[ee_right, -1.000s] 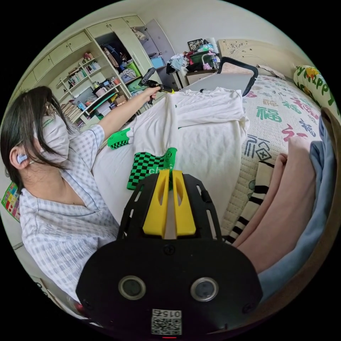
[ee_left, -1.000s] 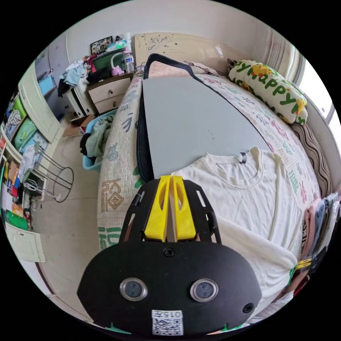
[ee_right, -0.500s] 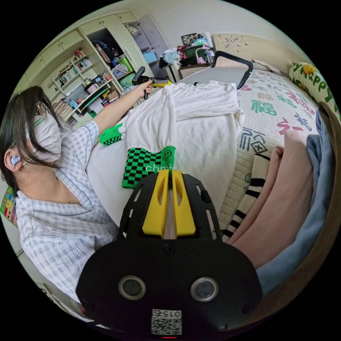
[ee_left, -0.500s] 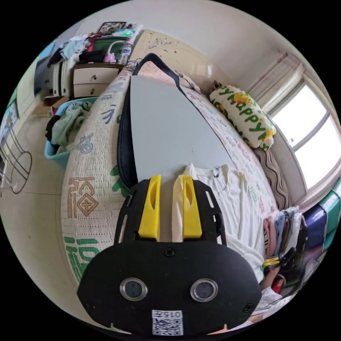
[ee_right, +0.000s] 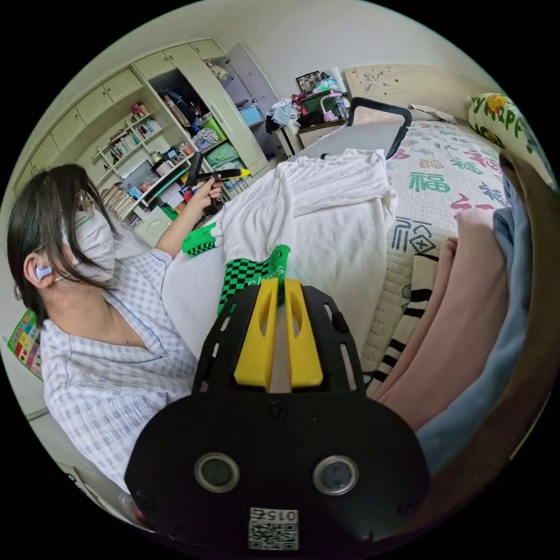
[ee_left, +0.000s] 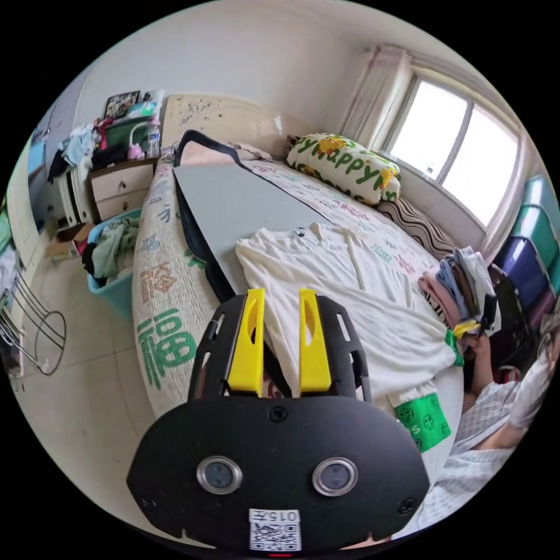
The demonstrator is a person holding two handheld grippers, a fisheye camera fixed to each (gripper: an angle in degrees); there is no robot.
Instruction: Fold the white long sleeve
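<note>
The white long sleeve shirt [ee_left: 344, 291] lies flat on a grey board [ee_left: 227, 198] on the bed, collar toward the headboard. My left gripper [ee_left: 279, 298] hangs open, off the bed's near side, with nothing between its jaws. In the right gripper view a hand holds that left gripper [ee_right: 224, 174] up beside the shirt [ee_right: 332, 227]. My right gripper [ee_right: 279, 287] is shut on the sleeve end at its green checkered cuff [ee_right: 248, 274], lifted off the cloth. The other green cuff [ee_right: 198, 239] lies near the person's forearm. The right gripper [ee_left: 462, 329] sits at the shirt's far corner.
A pile of folded clothes [ee_left: 458, 283] lies on the bed past the shirt, close against my right gripper's side [ee_right: 472, 326]. A printed pillow [ee_left: 344, 169] lies by the window. On the floor stand a blue laundry tub [ee_left: 111, 262] and a wire stand [ee_left: 35, 335]. The person [ee_right: 99, 326] sits at the bed's edge.
My left gripper has opened and let go of the shirt's edge, then drawn back off the bed. The right gripper stays shut on the cuff and has lifted it slightly.
</note>
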